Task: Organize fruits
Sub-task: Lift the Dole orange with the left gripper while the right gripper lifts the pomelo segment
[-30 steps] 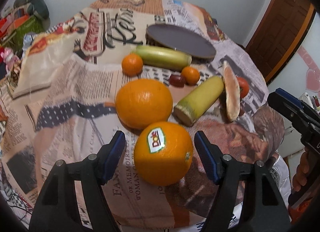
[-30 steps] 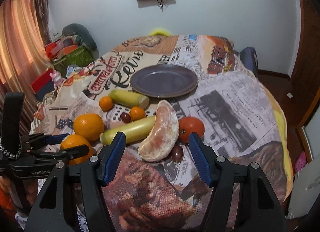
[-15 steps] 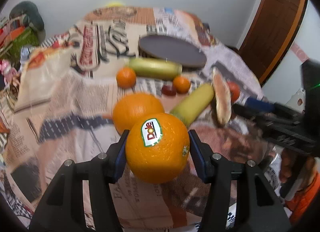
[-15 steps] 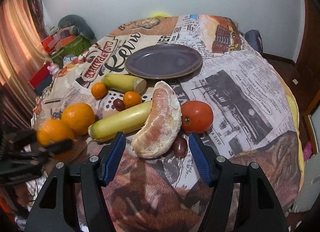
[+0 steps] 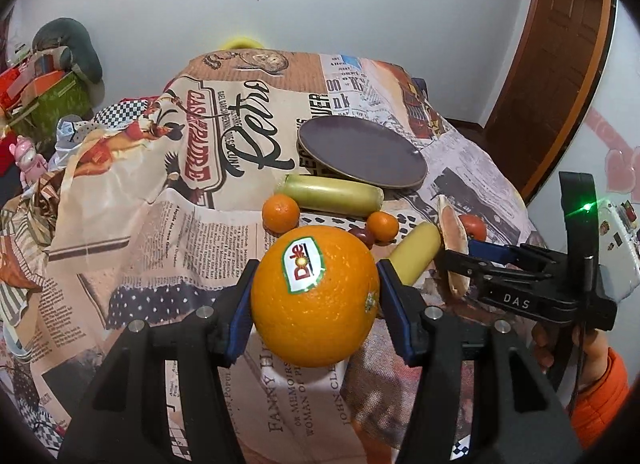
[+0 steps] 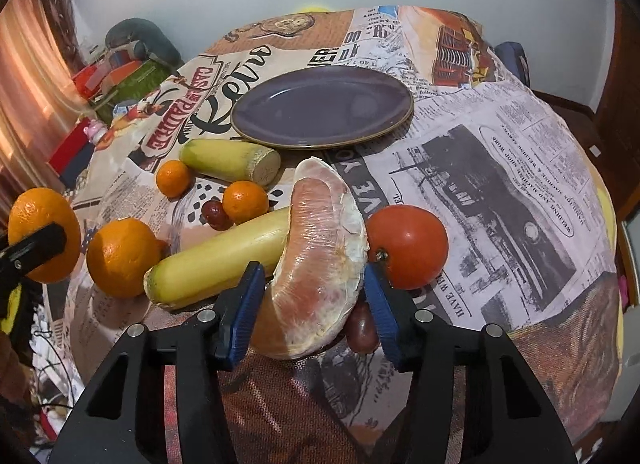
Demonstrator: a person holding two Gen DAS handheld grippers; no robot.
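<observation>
Left wrist view: the left gripper (image 5: 316, 300) clamps a stickered orange (image 5: 315, 296) between its blue pads, holding it clear of the newsprint tablecloth (image 5: 192, 232). In the right wrist view, the right gripper (image 6: 314, 304) is closing around a peeled pomelo segment (image 6: 320, 264) lying beside a tomato (image 6: 408, 246); whether both pads already press the flesh is hard to judge. The empty purple plate (image 6: 320, 111) sits beyond, with a second orange (image 6: 123, 256) and small tangerines nearby.
</observation>
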